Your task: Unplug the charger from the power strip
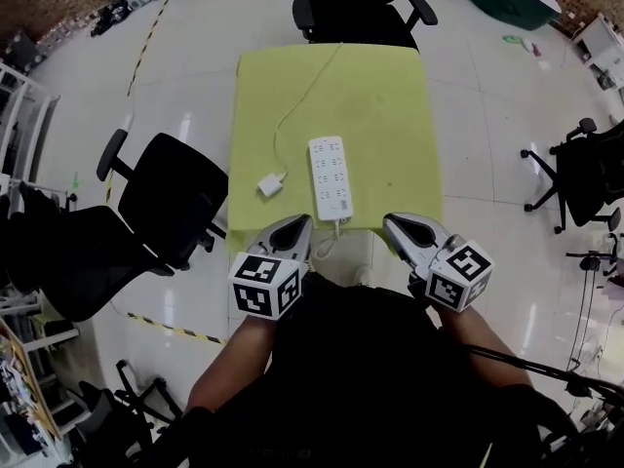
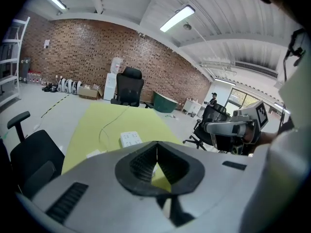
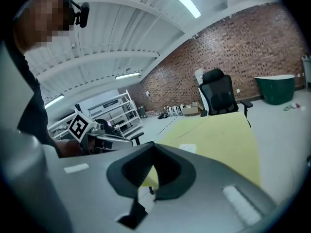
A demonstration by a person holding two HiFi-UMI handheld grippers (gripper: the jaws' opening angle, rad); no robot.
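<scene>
Grey and clenched on nothing: found the left tongs (image 1: pixel 295 224) and right tongs (image 1: pixel 395 224) so at the lower centre, short of the yellow-green desk (image 1: pixel 390 115). Saw the white charger (image 1: pixel 270 184) mid-frame, lying just left of the power strip (image 1: pixel 330 176), seemingly out of its sockets. Judged it light, rigid, smooth; best pinched across its flat sides, not by the limp cable (image 1: pixel 277 135).

White charger (image 1: pixel 269 185) lies unplugged, just left of pwr strip (image 1: pixel 330 176).
</scene>
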